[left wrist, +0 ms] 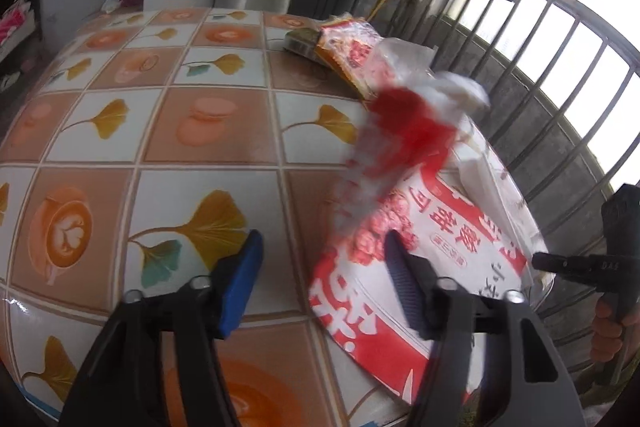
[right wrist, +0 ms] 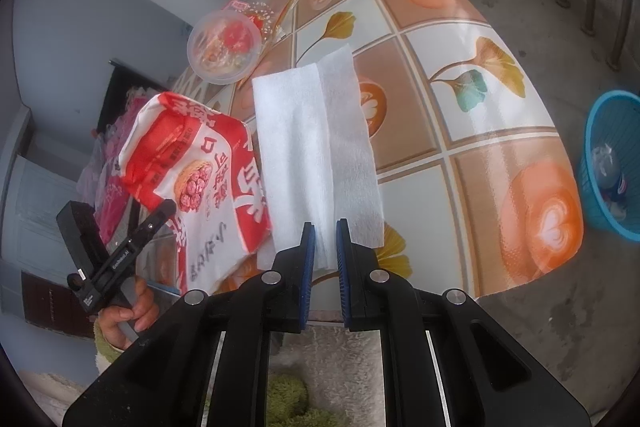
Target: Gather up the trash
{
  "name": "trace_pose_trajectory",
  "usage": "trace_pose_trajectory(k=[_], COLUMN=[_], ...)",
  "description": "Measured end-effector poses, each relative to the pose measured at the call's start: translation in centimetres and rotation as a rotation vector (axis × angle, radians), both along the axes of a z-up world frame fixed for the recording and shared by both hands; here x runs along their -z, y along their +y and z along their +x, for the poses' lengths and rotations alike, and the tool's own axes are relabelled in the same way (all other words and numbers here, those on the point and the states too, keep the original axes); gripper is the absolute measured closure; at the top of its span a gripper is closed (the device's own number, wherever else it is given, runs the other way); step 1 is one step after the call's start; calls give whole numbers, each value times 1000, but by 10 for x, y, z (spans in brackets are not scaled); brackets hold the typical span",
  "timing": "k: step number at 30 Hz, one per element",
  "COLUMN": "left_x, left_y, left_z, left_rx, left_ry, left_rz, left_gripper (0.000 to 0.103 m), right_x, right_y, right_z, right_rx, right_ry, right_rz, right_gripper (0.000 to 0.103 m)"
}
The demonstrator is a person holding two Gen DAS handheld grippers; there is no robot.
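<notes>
Red-and-white snack bag lies at the tablecloth's left edge, the left gripper spread wide over it, clasping nothing. Right gripper pinches the white paper towel; blue wastebasket stands rightmost.

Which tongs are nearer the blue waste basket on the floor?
Right. The right tongs, shut on a white paper towel, have the blue basket off to their right past the table edge. The left tongs sit farther away, over the red-and-white snack bag.
</notes>
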State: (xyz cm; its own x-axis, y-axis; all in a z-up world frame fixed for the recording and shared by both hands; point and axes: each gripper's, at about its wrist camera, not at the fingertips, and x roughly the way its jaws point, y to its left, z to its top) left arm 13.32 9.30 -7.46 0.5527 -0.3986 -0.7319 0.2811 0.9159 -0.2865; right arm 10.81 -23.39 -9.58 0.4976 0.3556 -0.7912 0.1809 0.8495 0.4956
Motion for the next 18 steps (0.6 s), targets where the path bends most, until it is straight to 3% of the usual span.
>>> trace_pose_trajectory(k=[2, 4, 6, 7, 12, 18], left_x=[-1, 0, 1, 1, 1, -10], left_y=[-6, -13, -18, -19, -17, -7], left_z=[-4, -6, -8, -8, -7, -11], left_rx=[16, 29, 39, 44, 52, 23], left_ry=[-18, -38, -55, -60, -66, -111], left_rz=[29, 65, 99, 104, 85, 76], left_gripper=[63, 73, 85, 88, 94, 99], right_x=[-1, -5, -13, -16, -34, -28], right_y=[2, 4, 8, 8, 8, 9], right_z=[0, -1, -3, -3, -9, -3], right_rx=[-4, -8, -7, -6, 5, 35], right_ry=[-5, -16, -39, -47, -101, -78], right_rz=[-5, -15, -61, -81, -151, -221], right_gripper=[88, 78, 59, 55, 43, 41])
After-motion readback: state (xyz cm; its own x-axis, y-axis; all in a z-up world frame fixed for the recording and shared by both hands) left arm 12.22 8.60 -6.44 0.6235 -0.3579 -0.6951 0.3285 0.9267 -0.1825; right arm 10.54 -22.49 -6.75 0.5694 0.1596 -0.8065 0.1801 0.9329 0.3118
